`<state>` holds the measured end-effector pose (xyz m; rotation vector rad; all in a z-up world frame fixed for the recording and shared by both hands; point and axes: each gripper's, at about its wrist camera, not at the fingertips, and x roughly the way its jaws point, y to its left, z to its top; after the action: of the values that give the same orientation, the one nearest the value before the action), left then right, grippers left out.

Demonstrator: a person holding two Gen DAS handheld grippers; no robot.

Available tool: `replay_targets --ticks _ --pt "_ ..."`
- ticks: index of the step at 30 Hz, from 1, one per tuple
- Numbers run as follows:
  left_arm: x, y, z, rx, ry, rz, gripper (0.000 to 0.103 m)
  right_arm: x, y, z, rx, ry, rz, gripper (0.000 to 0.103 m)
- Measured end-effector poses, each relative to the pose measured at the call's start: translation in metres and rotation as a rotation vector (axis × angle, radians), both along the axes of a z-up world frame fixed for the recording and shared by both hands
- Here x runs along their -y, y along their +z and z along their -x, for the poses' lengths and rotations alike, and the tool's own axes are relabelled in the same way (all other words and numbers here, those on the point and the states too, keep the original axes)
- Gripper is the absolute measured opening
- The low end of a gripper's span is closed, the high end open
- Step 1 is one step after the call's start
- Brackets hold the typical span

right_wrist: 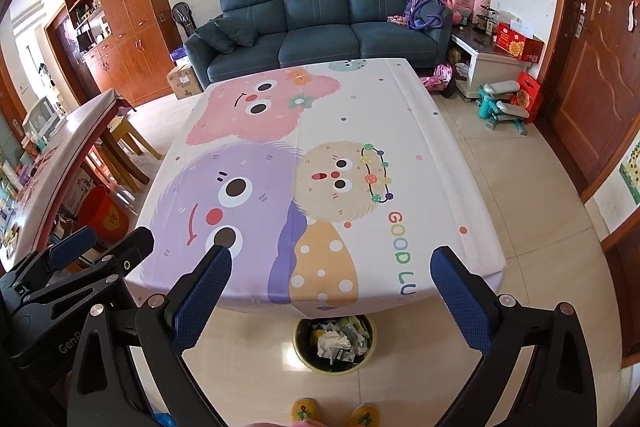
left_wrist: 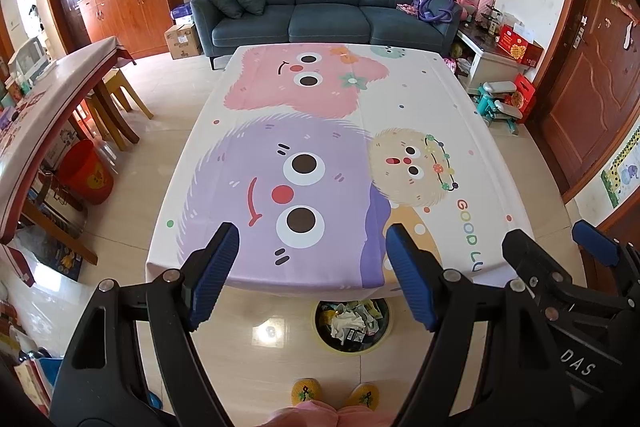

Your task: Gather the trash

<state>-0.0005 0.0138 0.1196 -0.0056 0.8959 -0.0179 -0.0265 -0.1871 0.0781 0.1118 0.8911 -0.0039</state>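
A round yellow-rimmed trash bin stands on the floor under the table's near edge, filled with crumpled paper and wrappers; it also shows in the right wrist view. The table wears a cartoon-monster cloth and carries no loose items. My left gripper is open and empty above the near edge. My right gripper is open and empty, beside it on the right, and shows in the left wrist view. The left gripper shows in the right wrist view.
A blue sofa stands behind the table. A long side table with stools and a red bucket is at the left. A low cabinet and toys are at the right. My yellow slippers are on the tiled floor.
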Motion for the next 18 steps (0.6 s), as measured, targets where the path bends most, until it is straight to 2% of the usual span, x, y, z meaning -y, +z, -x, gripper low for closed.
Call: replay_targets --ticks 18 --pt "-0.0018 0.0003 -0.0009 -0.001 0.0 -0.003 0.073 -0.0037 -0.0008 -0.001 0.0 -0.005 -0.002 0.101"
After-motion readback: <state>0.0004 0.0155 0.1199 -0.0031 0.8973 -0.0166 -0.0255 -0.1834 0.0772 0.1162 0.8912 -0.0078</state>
